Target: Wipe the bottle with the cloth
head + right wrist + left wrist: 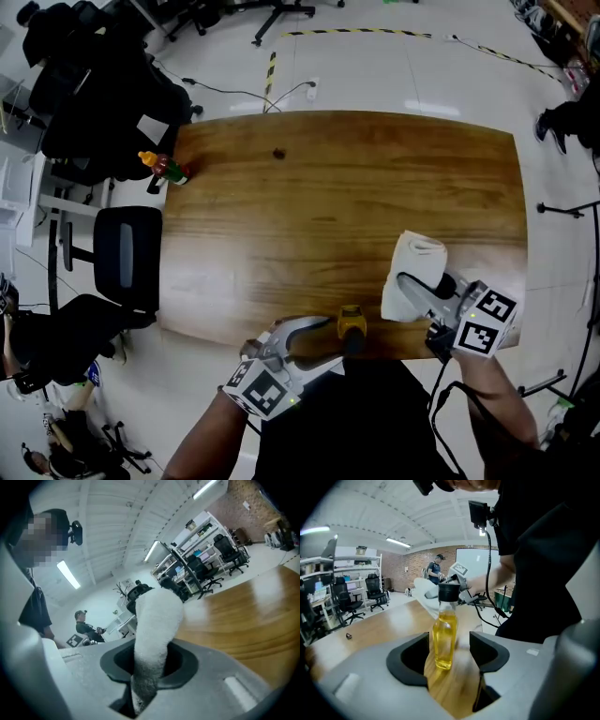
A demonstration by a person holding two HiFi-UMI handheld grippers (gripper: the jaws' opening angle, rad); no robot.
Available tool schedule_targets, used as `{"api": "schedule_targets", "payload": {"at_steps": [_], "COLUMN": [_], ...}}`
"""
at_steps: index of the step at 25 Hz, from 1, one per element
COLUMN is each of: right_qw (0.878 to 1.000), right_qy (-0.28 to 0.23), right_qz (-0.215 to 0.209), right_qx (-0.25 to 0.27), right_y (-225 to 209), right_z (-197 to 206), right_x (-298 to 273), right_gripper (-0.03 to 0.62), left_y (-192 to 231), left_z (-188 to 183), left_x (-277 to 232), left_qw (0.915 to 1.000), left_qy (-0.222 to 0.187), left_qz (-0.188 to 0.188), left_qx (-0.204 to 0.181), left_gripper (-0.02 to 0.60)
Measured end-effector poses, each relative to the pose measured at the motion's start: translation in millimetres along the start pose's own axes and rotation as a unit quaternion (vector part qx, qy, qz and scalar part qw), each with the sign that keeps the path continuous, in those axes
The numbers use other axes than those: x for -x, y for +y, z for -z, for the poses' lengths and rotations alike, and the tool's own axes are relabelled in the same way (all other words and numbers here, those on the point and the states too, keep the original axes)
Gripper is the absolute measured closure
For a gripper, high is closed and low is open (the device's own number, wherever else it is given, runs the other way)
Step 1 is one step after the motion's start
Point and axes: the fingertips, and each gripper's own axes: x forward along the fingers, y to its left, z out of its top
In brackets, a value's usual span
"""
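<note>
Bright ceiling lights, fisheye edges, slight blur

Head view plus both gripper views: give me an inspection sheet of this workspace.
Surface: brown wooden table, rounded corners.
Job's things: clear bottle of yellow liquid, black cap, upright at near edge; white cloth.
Clutter: small orange-and-green toy at far left corner; small dark item.
Tools: left tool open around bottle, not touching; right tool shut on cloth.
Cables: black cable on floor.
Surroundings: black office chairs; striped floor tape.
</note>
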Motion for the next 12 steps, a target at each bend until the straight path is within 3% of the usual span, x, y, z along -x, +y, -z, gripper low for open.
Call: {"api": "schedule_targets", "payload": {"at_steps": [2,5,8,10,12], "right_qw": [0.999,0.994,0.988,0.982,0.975], "right_qy": [-0.038,-0.087,-0.128,-0.154,-0.173], "right_qz": [0.009,0.026,0.064,0.097,0.128], "right_qx": [-0.017,-0.052,-0.059,-0.052,-0.049], "right_y": [5,17,39,62,89], "right_z": [-7,-8,1,10,22], "right_x": [13,39,70,91,111], "right_gripper": [0.520,0.520,0.520,0.520,0.520], "left_y": [-2,9,19,20,15], "left_z": [15,16,18,14,6], "left_x": [13,45,80,101,120], "left_qw": [0.9998,0.9957,0.9839,0.9764,0.9690], "left_qy": [0.008,-0.029,-0.075,-0.101,-0.120], "left_qz": [-0.015,-0.068,-0.121,-0.137,-0.144], "left_qx": [0.014,0.057,0.108,0.133,0.161], "left_gripper": [0.320,0.401,0.481,0.555,0.565]}}
